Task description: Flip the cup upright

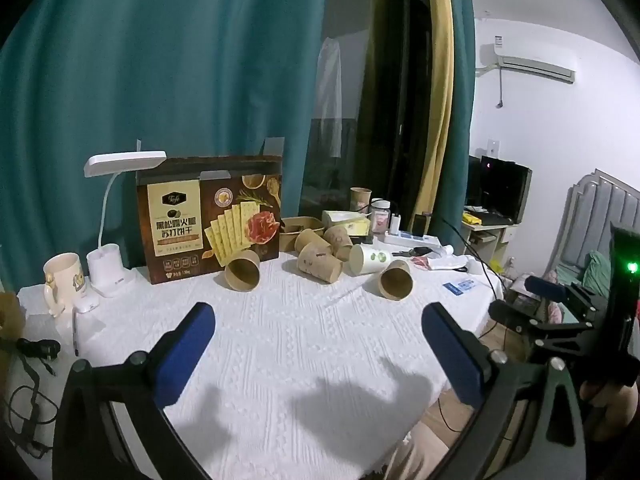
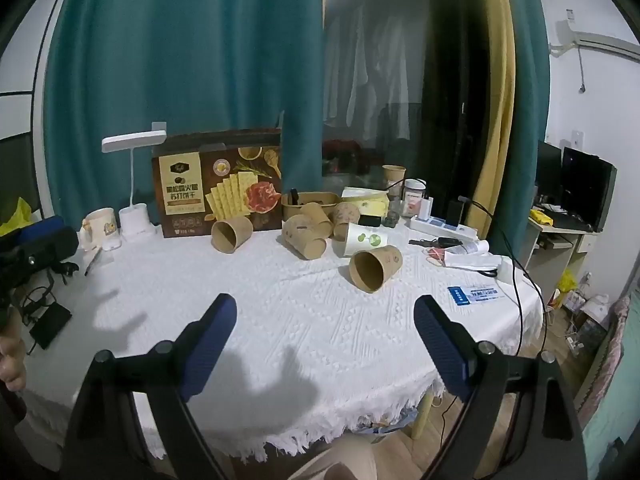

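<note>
Left tongs [image 1: 318, 338] spread wide, nothing between pads, low over white counter [image 1: 280, 360]. Right tongs [image 2: 324, 334] likewise spread, empty. Brown cups lie tipped at 12 o'clock: one [image 2: 374, 266] alone nearest, mouth toward camera; another [image 2: 231, 234] against cracker box [image 2: 218, 184]. Cup pile [image 2: 316, 228] overlapping, count unclear; white cup [image 2: 366, 239] partly hidden. Box print blurred. Counter's left edge cut off.

Cracker box [image 1: 208, 216], lamp [image 1: 116, 216], mug [image 1: 64, 278]
</note>
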`<action>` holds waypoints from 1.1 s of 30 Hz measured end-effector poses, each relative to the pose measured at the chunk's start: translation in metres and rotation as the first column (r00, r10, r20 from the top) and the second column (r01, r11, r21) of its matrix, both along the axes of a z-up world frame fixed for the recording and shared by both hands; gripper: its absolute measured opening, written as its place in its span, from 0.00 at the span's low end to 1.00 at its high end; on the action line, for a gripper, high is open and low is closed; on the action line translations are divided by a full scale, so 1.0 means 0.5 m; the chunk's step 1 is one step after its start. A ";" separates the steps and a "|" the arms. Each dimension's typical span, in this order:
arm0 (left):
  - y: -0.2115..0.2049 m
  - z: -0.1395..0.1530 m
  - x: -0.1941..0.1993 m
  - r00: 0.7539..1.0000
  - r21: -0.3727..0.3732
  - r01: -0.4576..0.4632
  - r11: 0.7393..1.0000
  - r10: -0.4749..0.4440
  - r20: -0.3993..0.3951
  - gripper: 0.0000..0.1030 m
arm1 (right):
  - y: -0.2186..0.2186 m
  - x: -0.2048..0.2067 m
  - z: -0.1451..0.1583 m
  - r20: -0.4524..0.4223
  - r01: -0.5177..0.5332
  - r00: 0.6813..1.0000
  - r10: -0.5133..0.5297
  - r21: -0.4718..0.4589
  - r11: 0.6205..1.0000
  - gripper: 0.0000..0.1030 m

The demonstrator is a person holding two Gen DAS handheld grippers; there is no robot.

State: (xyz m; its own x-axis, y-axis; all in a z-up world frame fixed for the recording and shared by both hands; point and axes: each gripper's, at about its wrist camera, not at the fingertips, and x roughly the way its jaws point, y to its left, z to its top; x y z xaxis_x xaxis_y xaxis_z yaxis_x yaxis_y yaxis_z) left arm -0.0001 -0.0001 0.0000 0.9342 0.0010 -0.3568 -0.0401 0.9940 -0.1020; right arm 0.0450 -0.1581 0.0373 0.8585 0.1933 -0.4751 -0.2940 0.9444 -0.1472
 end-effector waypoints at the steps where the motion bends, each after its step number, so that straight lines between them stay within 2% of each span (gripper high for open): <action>1: 0.000 0.000 0.000 1.000 0.001 0.000 1.000 0.000 0.001 1.00 | 0.000 0.000 0.000 0.001 0.000 1.000 0.000 0.000 1.000 0.86; 9: 0.006 -0.002 0.006 1.000 -0.004 -0.004 1.000 0.004 0.000 1.00 | -0.001 0.005 0.010 0.008 0.003 1.000 -0.003 0.009 1.000 0.86; 11: 0.004 0.019 0.008 1.000 0.000 -0.003 1.000 0.003 0.005 1.00 | -0.003 0.010 0.008 0.007 0.003 1.000 -0.003 0.009 1.000 0.86; 20: 0.007 0.038 0.011 1.000 0.004 0.004 1.000 -0.004 0.022 1.00 | -0.006 0.006 0.010 0.012 0.004 1.000 -0.005 0.012 1.000 0.86; 33: 0.004 0.037 0.009 1.000 0.010 0.005 1.000 -0.005 0.031 1.00 | -0.009 0.008 0.020 0.014 0.010 1.000 -0.010 0.017 1.000 0.86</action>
